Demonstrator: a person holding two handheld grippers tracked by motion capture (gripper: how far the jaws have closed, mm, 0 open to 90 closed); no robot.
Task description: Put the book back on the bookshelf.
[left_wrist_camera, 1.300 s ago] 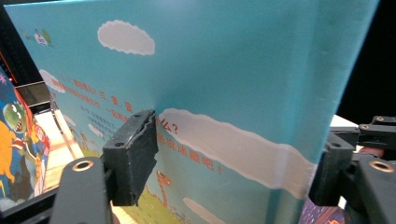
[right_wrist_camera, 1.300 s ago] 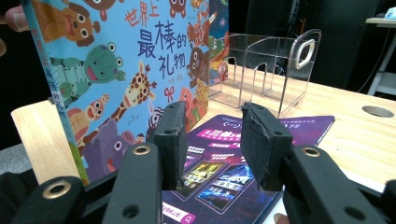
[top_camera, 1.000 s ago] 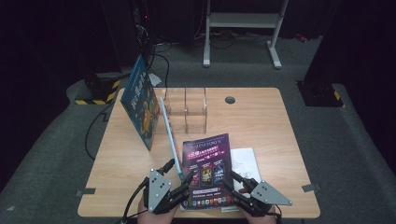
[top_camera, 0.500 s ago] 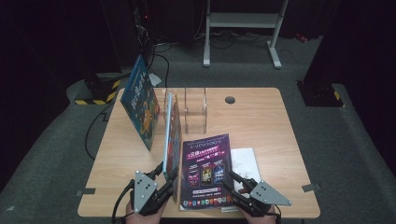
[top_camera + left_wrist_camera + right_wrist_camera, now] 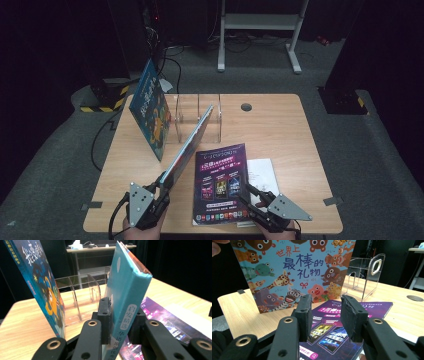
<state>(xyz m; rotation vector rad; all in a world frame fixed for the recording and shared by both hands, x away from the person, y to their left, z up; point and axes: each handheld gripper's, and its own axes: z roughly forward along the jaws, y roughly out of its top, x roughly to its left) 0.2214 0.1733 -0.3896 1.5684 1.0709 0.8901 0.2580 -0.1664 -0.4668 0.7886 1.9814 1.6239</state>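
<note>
A teal-spined picture book [image 5: 192,142] stands on its lower edge near the table's front left and leans with its top toward the clear acrylic rack [image 5: 200,117]. My left gripper [image 5: 162,182] has just been closing and is now shut on the book's lower spine [image 5: 123,322]. Its cover, full of cartoon animals [image 5: 294,270], faces my right gripper. A purple magazine [image 5: 222,182] lies flat at the front centre. My right gripper [image 5: 250,192] hovers at its right edge, and the jaws [image 5: 325,312] stand apart with nothing between them.
A dark blue picture book [image 5: 150,115] leans upright at the rack's left side [image 5: 37,282]. A white sheet [image 5: 262,172] lies under the magazine's right edge. The wooden table [image 5: 280,130] has a cable hole [image 5: 246,106] at the back.
My left gripper moved left, away from the magazine, and its jaws closed on the teal book. The book's top tipped toward the rack. The right gripper stayed put.
</note>
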